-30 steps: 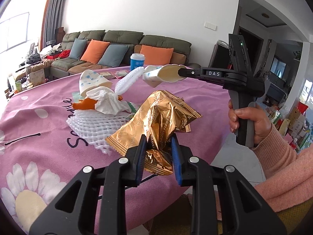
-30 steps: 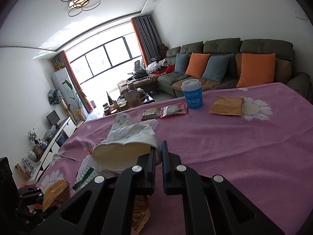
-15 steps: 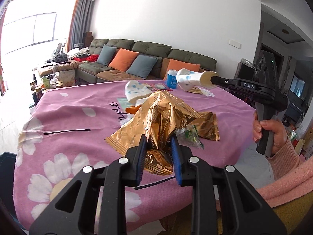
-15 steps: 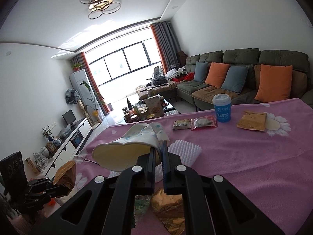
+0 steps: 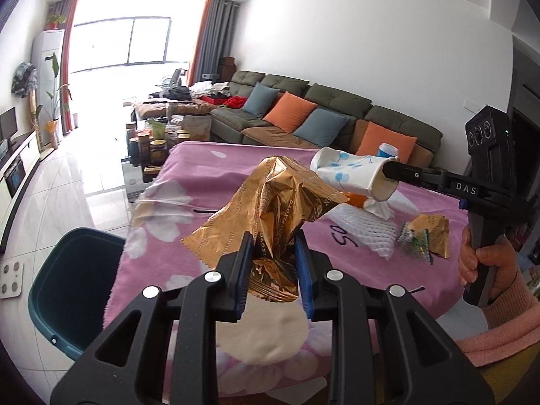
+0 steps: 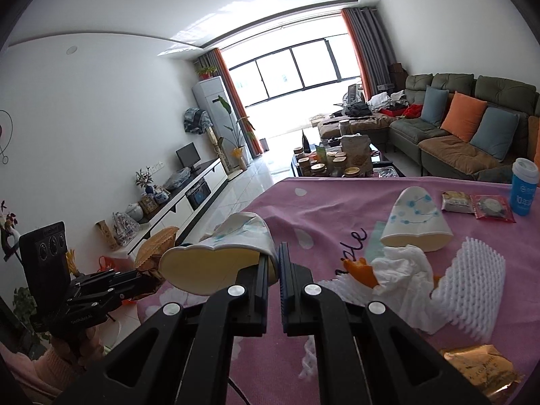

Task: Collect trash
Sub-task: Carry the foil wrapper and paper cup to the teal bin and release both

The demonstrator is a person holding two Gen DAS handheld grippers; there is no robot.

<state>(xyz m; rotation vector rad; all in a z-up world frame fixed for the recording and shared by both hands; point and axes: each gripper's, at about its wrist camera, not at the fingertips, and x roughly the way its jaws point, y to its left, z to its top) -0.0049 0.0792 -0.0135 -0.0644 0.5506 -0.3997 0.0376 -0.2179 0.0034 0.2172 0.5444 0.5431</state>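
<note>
My left gripper (image 5: 272, 241) is shut on a crumpled gold foil wrapper (image 5: 270, 202) and holds it above the near edge of the pink table (image 5: 202, 165). A dark teal bin (image 5: 67, 287) stands on the floor to the lower left. My right gripper (image 6: 274, 259) is shut on the rim of a crushed white paper cup with blue print (image 6: 219, 256), held in the air; the cup also shows in the left wrist view (image 5: 351, 177). The left gripper with its wrapper also shows in the right wrist view (image 6: 145, 271).
On the table lie a second crushed paper cup (image 6: 415, 219), a white tissue (image 6: 401, 270), orange peel (image 6: 359, 268), white foam netting (image 6: 469, 280), another gold wrapper (image 6: 479, 371), snack packets (image 6: 472, 204) and a blue cup (image 6: 523, 187). A sofa (image 5: 303, 114) is behind.
Both grippers have swung left with their loads. The left wrist view now looks past the table's left edge, and the teal bin has come into view below it.
</note>
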